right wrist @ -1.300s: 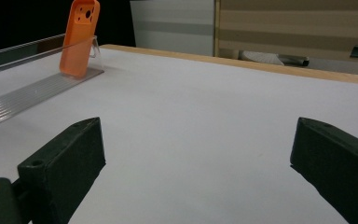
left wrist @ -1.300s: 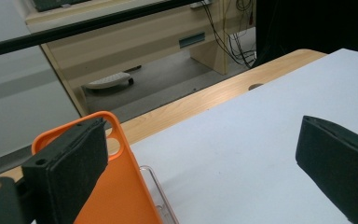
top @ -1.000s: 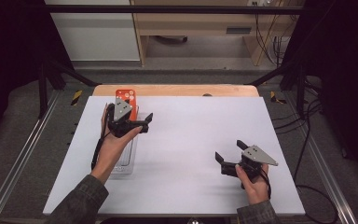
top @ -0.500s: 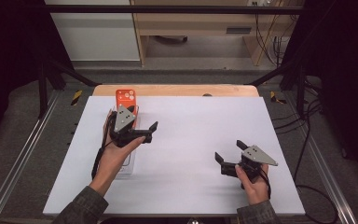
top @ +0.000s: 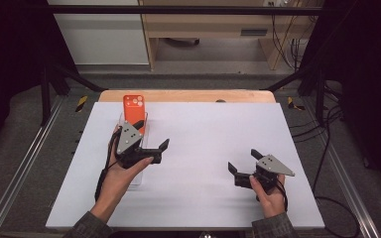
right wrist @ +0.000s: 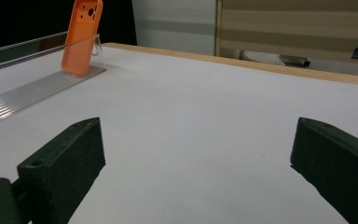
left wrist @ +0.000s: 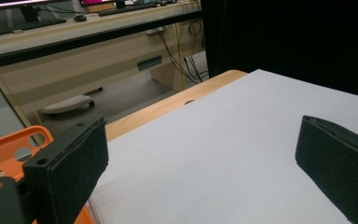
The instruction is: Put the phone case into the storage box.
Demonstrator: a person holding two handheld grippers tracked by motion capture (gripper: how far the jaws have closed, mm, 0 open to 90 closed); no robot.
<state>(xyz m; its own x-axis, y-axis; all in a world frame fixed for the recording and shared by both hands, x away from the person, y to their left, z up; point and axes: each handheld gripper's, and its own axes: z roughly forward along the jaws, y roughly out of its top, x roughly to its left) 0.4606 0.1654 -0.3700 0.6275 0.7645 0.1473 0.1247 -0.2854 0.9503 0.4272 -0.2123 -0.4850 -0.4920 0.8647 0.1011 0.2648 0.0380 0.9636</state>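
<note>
Behind the left gripper (top: 151, 138), jaws spread like the right gripper's (top: 243, 161), the orange phone case (top: 134, 108) is half hidden.

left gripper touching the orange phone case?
Cannot tell. In the left gripper view, the open left gripper overlaps the orange plastic phone case; no view shows a gap or contact.

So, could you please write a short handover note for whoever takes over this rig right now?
Left gripper: open, holding nothing, just in front of the orange phone case.
Right gripper: open, holding nothing, near the front right of the white table.
The case leans upright at the far end of the clear acrylic stand, at the table's far left.
Done: the case is seated in the stand.
Left: probably only drawing the left gripper clear; neither gripper touches anything.
</note>
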